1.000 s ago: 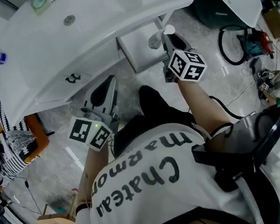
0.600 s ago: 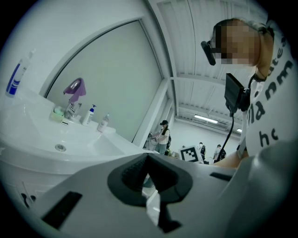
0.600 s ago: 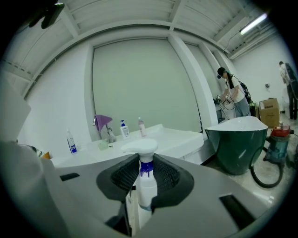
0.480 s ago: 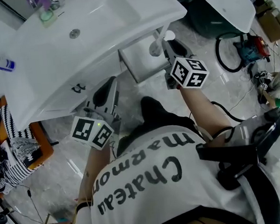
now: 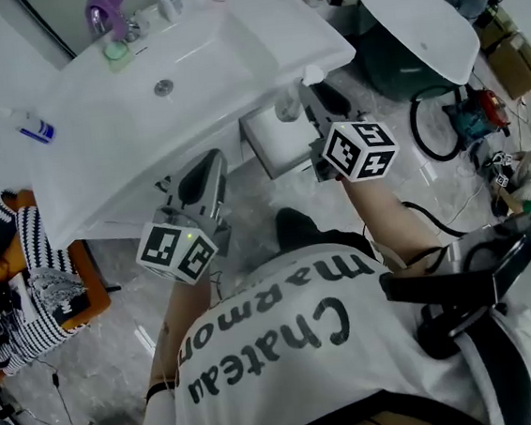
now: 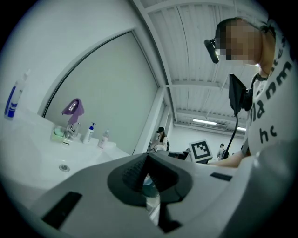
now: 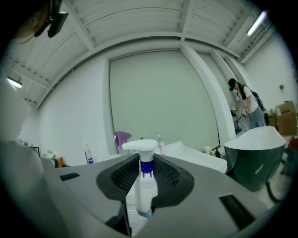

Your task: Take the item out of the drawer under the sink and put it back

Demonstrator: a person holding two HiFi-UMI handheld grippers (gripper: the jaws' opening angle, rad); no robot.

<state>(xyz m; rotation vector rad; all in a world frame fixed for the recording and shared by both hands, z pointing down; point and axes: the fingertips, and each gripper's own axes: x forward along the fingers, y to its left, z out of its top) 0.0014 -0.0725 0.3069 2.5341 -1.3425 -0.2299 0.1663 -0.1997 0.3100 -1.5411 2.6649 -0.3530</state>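
White rectangular sink [image 5: 184, 64] taken as landmark.

Right gripper [image 7: 145, 173]: jaws clamped on the body of a white plastic spray bottle with a blue collar [image 7: 145, 186]. The bottle is upright, its trigger head above the pads. Head view puts the bottle just in front of the sink's front edge, over the open white drawer [image 5: 281, 139] under the sink.

Left gripper [image 6: 148, 160]: jaws closed together, nothing between them. It is in front of the sink's front edge, left of the drawer.

On the sink's tabletop: purple cloth draped over the tap [image 5: 104, 7] at the back edge, green soap dish [image 5: 116, 51] beside it, small blue-labelled bottle [image 5: 33, 127] at the left end.
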